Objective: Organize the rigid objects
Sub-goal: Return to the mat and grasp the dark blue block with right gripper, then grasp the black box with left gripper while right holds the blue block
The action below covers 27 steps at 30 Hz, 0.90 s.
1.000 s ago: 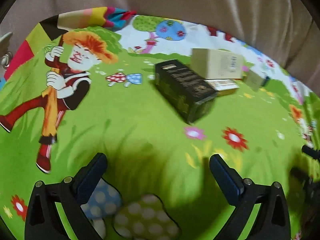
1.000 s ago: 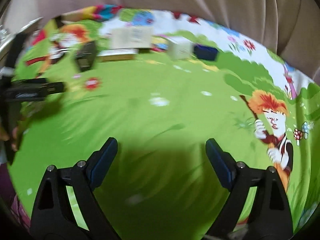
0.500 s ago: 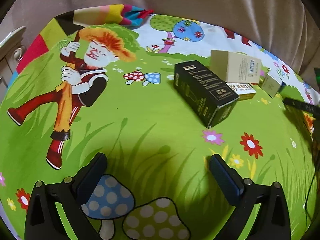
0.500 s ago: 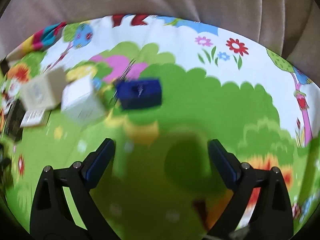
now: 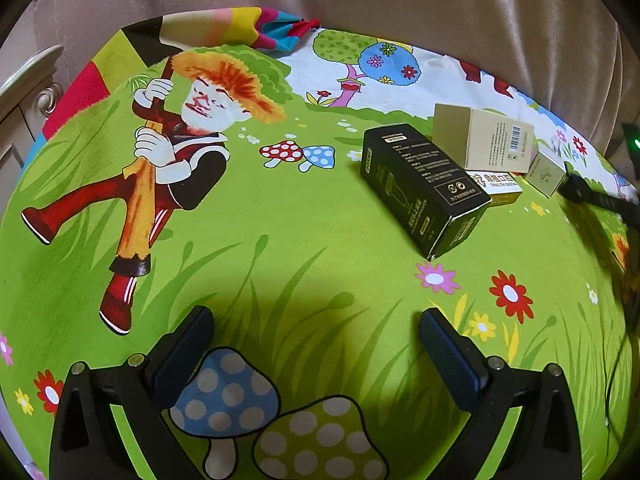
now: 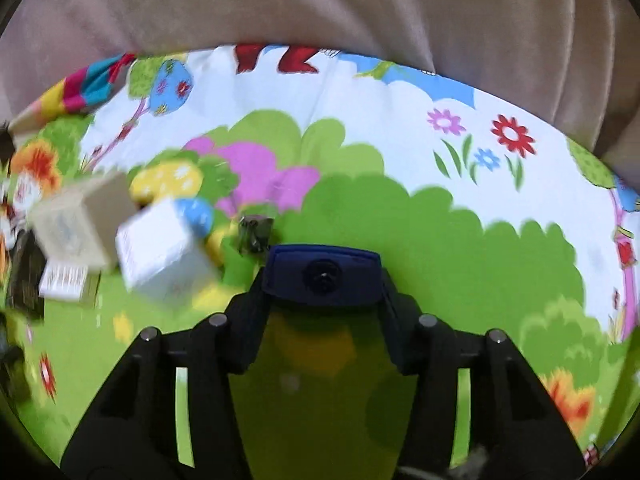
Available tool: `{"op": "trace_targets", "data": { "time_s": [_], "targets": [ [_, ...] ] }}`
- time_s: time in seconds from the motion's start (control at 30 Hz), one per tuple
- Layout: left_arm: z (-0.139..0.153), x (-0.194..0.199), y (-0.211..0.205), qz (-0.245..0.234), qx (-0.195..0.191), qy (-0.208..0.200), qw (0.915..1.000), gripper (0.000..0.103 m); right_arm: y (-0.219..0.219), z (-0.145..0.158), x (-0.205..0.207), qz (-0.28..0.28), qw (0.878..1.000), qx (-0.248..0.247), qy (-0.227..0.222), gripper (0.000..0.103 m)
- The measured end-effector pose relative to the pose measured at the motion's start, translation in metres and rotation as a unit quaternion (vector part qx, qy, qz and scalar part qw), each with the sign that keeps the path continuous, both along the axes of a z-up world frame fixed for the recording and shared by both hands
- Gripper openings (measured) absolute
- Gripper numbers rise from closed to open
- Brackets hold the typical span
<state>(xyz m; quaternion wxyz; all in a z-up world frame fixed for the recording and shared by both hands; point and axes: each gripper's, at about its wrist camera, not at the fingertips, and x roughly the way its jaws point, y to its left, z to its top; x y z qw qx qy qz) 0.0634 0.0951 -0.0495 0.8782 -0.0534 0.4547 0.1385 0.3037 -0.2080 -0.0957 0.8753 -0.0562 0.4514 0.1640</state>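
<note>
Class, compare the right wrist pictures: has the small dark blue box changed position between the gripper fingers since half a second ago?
Yes. The small dark blue box lay ahead of the open right gripper, near the white cardboard box; now it sits clamped between the closed fingers.

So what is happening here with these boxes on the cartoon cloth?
A person is tidying small boxes on a cartoon-printed cloth. The right gripper is shut on a small dark blue box, beside a white box. The left gripper hangs open over the cloth, holding nothing; a black box and a tan box lie ahead of it.
</note>
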Motion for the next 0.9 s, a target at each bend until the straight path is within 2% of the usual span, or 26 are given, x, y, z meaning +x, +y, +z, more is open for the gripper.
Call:
{"op": "trace_targets", "data": {
  "time_s": [0.3,0.4,0.47,0.6,0.7,0.83,0.9],
  "targets": [
    [0.001,-0.002,-0.002,0.001,0.001,0.003,1.0,0.103,-0.009,0.01,-0.113,0.053,0.999,-0.001,-0.007,0.054],
    [0.002,-0.003,-0.014,-0.008,-0.002,0.006,1.0,0.103,-0.007,0.01,-0.116,0.057,0.998,-0.005,-0.009,0.054],
    [0.003,0.0,-0.032,-0.039,-0.002,0.009,0.9992,0.103,-0.006,0.009,-0.112,0.053,0.999,0.003,-0.004,0.054],
    [0.003,0.022,-0.056,-0.066,-0.004,0.017,0.9976,0.103,-0.005,0.01,-0.114,0.051,0.999,-0.001,-0.005,0.054],
    [0.002,0.054,-0.053,-0.049,-0.004,0.017,0.9987,0.103,-0.005,0.011,-0.115,0.051,0.999,-0.001,-0.005,0.054],
    [0.003,0.091,-0.035,0.002,-0.005,0.013,0.9999,0.103,-0.006,0.01,-0.114,0.05,0.999,0.0,-0.005,0.054],
    [0.004,0.096,-0.024,0.017,-0.016,0.004,0.9997,0.103,-0.006,0.01,-0.114,0.05,0.999,0.001,-0.004,0.054]
  ]
}}
